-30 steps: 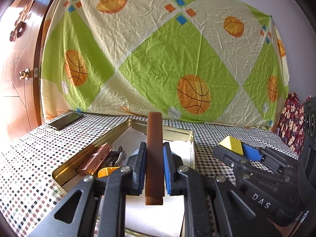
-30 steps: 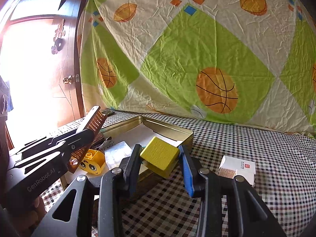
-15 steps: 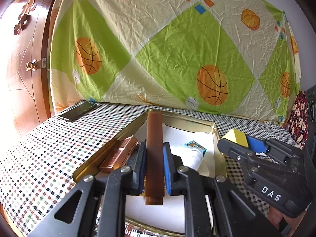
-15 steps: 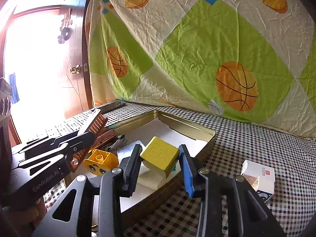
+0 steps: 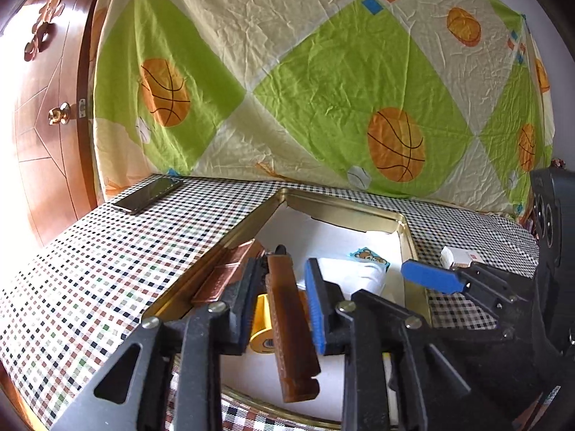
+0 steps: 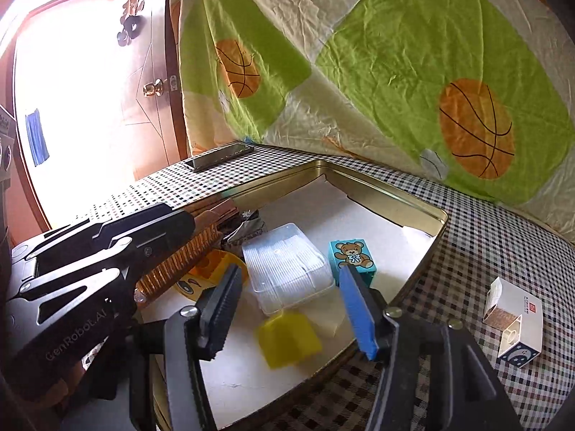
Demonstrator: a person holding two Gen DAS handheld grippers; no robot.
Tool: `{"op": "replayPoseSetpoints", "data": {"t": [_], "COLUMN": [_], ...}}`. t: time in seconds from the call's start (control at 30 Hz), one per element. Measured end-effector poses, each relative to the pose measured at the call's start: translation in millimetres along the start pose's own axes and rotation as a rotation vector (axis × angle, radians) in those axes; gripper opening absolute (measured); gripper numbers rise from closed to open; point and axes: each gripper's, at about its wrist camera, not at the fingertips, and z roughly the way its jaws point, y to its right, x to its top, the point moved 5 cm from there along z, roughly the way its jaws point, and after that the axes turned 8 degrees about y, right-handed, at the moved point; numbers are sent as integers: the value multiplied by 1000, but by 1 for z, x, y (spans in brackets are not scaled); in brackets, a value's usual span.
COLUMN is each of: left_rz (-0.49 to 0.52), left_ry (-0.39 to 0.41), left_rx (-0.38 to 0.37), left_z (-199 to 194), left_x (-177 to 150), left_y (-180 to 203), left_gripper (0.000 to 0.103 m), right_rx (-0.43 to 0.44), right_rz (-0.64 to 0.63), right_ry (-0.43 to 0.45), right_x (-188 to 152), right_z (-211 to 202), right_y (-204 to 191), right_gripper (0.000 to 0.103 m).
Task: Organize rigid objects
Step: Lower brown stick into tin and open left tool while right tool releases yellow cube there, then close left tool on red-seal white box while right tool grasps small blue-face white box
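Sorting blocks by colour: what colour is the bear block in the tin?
Teal bear block; right wrist view.

A gold tin [image 6: 424, 215] with a white floor sits on a checked table [image 5: 107, 258]. Inside lie a yellow block [image 6: 287, 337], a teal bear-print cube [image 6: 354, 256] and a brown comb [image 5: 291, 327]. Behind hangs a green-and-cream basketball-print sheet [image 5: 305, 72].

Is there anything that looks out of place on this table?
Yes. The small white box lies alone on the checked cloth, outside the gold tin, while the other small items sit inside it.
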Motion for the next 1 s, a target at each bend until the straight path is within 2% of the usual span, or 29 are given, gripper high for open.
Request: {"op": "replayPoseSetpoints", "data": {"t": [0.03, 0.1, 0.33, 0.5, 0.57, 0.67, 0.73, 0.83, 1.0], "left_rz": [-4, -5, -3, 34, 46, 52, 68, 104, 100], "left_ry": [6, 15, 35, 41, 33, 14, 14, -2, -60], "left_rx": [10, 16, -38, -107, -137, -185, -196, -174, -155], "left_z": [-1, -3, -12, -18, -17, -11, -6, 9, 30], "left_x": [1, 1, 3, 5, 6, 8, 10, 11, 8], "left_y": [-1, -2, 24, 65, 83, 108, 124, 140, 147], "left_gripper": [49, 64, 94, 103, 103, 103, 103, 103, 103], "right_rx": [-9, -21, -110, -258, -313, -363, -364, -362, -347], "right_rz": [-1, 3, 34, 103, 154, 229, 263, 306, 339], "right_ry": [9, 21, 59, 55, 46, -12, -53, -105, -164], "right_x": [0, -1, -7, -14, -18, -27, -33, -40, -49], "right_z": [-3, -12, -58, -88, -94, -89, -79, -63, -40], "right_y": [2, 8, 57, 122, 147, 178, 190, 200, 204], "right_gripper": [64, 67, 68, 74, 74, 75, 75, 75, 75]}}
